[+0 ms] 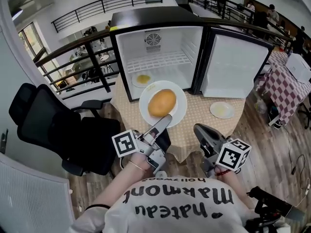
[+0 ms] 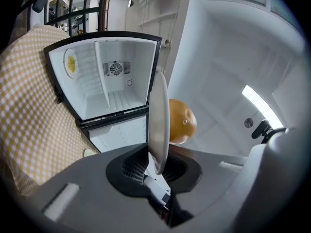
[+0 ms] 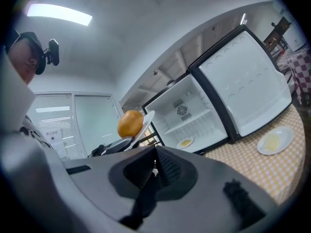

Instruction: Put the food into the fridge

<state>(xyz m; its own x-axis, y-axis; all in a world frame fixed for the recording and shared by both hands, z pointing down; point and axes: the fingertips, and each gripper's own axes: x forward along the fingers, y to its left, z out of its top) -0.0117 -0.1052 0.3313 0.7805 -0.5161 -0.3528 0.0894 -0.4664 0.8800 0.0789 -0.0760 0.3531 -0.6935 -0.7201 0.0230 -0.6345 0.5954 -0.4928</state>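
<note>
A small black fridge (image 1: 160,57) stands open on the table (image 1: 194,125) with the yellow checked cloth. A plate of yellow food (image 1: 142,79) lies on the fridge's floor at the left. My left gripper (image 1: 164,123) is shut on the near rim of a white plate (image 1: 172,114) carrying a round golden bun (image 1: 162,103), held above the table just in front of the fridge. In the left gripper view the plate (image 2: 158,115) stands edge-on between the jaws, bun (image 2: 182,121) to its right. My right gripper (image 1: 204,132) hangs shut and empty at the table's near edge. Another plate of yellow food (image 1: 222,110) lies on the table at the right.
The fridge door (image 1: 233,67) is swung open to the right. A black office chair (image 1: 43,120) stands left of the table, a table with a red checked cloth (image 1: 286,86) at the far right. A railing (image 1: 73,52) runs behind the fridge.
</note>
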